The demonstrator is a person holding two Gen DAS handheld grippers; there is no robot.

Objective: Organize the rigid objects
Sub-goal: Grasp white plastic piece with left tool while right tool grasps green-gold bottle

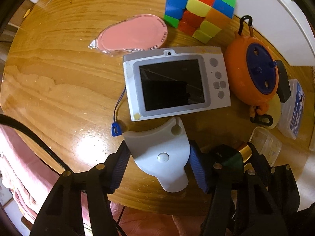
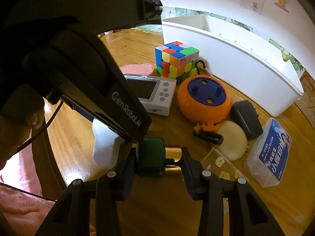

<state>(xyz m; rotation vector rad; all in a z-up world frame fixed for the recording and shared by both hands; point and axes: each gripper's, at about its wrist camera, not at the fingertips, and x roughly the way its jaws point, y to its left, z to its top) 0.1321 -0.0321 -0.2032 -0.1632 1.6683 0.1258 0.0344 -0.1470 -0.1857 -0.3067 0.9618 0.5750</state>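
My left gripper is shut on a white curved plastic piece near the round wooden table's front edge; that piece also shows in the right wrist view. My right gripper is shut on a dark green and gold bottle, seen in the left wrist view too. Beyond lie a white toy camera, a colour cube, a pink flat case and an orange reel.
A long white bin stands at the table's back right. A blue-labelled floss box, a black adapter, a round cream case and a clear plastic box lie at the right. Pink cloth hangs at the left.
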